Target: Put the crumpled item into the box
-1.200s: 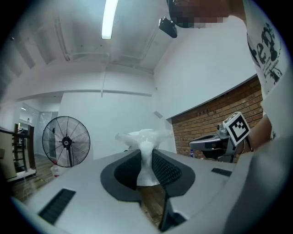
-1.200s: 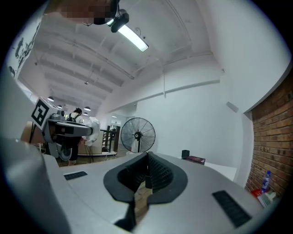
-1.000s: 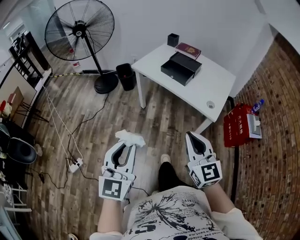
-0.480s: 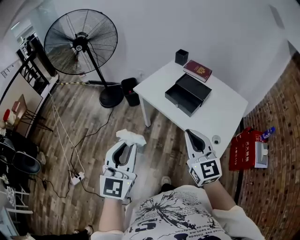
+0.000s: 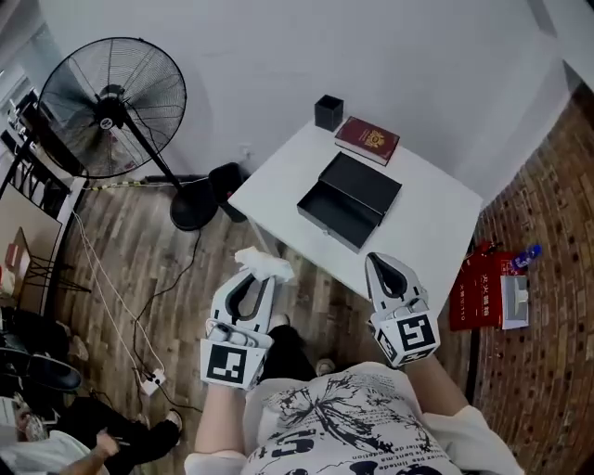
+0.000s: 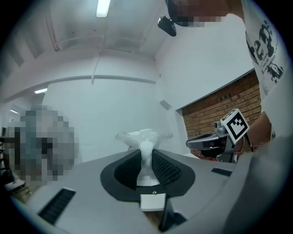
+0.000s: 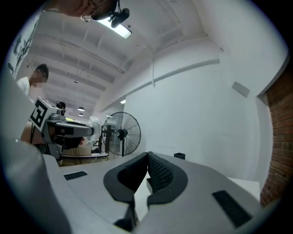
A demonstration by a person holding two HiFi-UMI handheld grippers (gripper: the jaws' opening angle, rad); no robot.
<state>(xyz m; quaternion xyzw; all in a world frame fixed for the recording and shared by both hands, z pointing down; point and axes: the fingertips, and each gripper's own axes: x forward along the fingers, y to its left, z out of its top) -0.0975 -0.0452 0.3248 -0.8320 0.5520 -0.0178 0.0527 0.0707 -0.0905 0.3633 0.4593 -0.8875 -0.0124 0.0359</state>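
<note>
The room is bright and evenly lit. Ceiling lamps (image 6: 103, 7) shine from above, with light glare around them in both gripper views. Shadows on the white table (image 5: 432, 218) are soft and weak. All views bend strongly at the edges; the left gripper view looks hazy, with dark corners.

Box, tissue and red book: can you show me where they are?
box (image 5: 362, 184), head view, on its black top.
tissue (image 5: 263, 264), head view, on its crumpled middle.
book (image 5: 368, 139), head view, on its red cover.
</note>
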